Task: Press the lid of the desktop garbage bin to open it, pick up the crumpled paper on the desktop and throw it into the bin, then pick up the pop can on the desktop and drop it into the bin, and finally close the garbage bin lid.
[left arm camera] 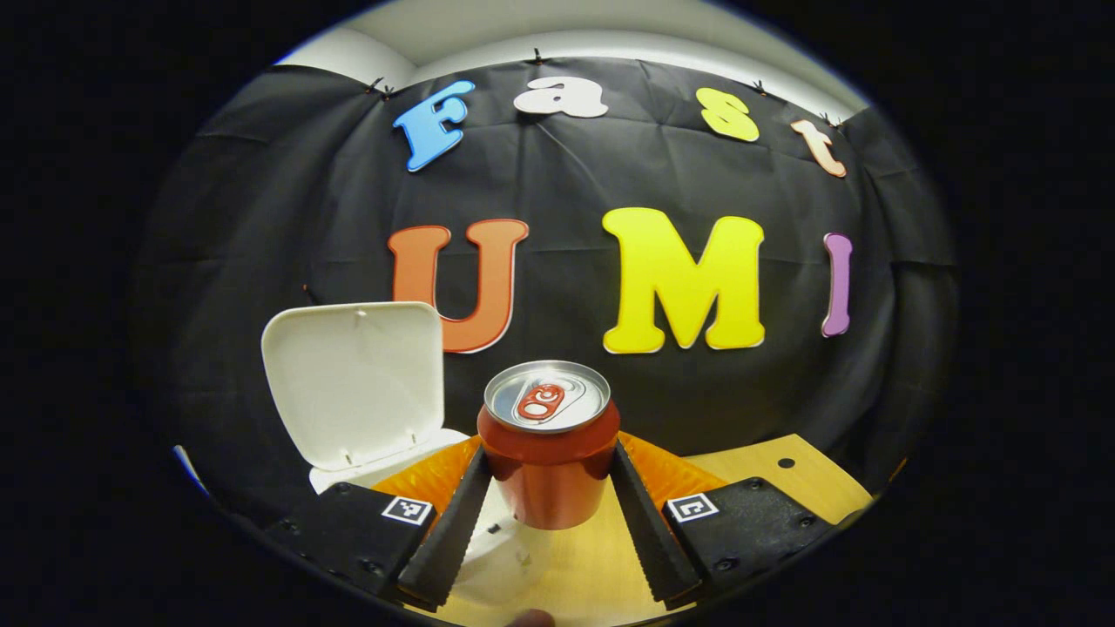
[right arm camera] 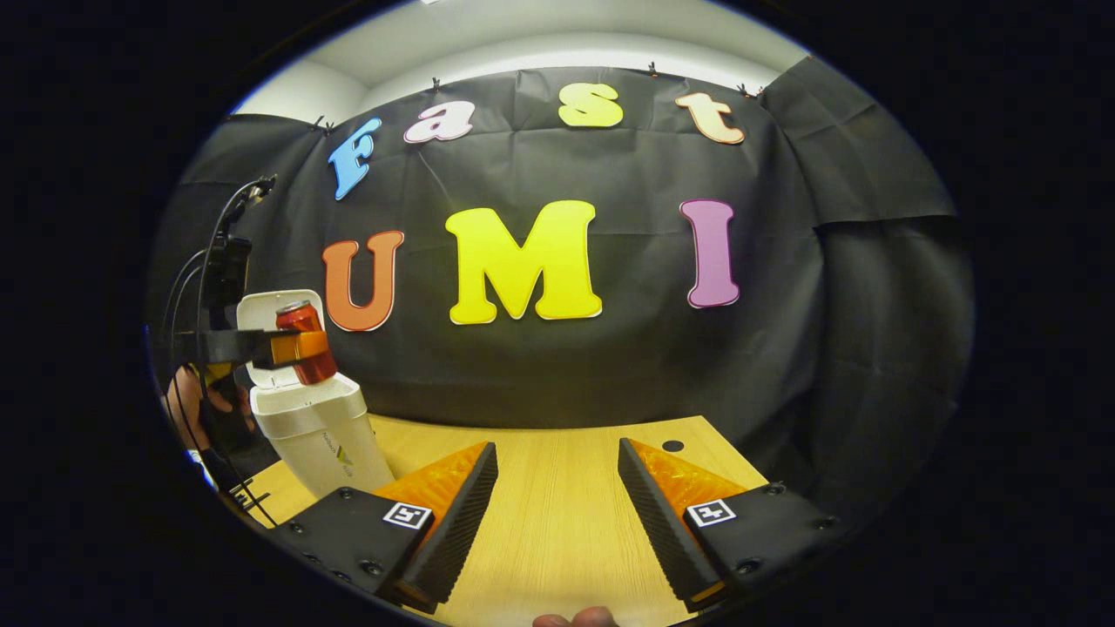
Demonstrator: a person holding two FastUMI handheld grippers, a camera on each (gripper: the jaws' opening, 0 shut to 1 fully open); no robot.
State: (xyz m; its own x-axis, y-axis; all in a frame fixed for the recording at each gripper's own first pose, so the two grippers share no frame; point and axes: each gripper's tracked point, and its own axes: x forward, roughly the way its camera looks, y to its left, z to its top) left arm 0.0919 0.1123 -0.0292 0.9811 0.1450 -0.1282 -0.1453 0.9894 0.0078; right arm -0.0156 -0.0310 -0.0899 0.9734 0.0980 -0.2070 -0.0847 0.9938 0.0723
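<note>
I am gripping the pop can (left arm camera: pixel 549 444) upright with both fingers of my left gripper (left arm camera: pixel 549 501) — held at lower centre, just right of the garbage bin (left arm camera: pixel 383 453) with its lid (left arm camera: pixel 353 383) raised; no can writing is readable. My right gripper (right arm camera: pixel 557 505) is hanging unclenched over bare desktop (right arm camera: pixel 557 461) — open room ahead.

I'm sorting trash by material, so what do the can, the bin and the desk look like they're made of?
Pop can: metal, likely aluminium; its bare silvery top with a pull tab glints, and the red body is glossy.
Garbage bin: looks like matte white plastic, smoothly moulded with rounded corners; its lid stands open.
Desk: light wood grain, perhaps laminate; the pictures can't settle which.
</note>
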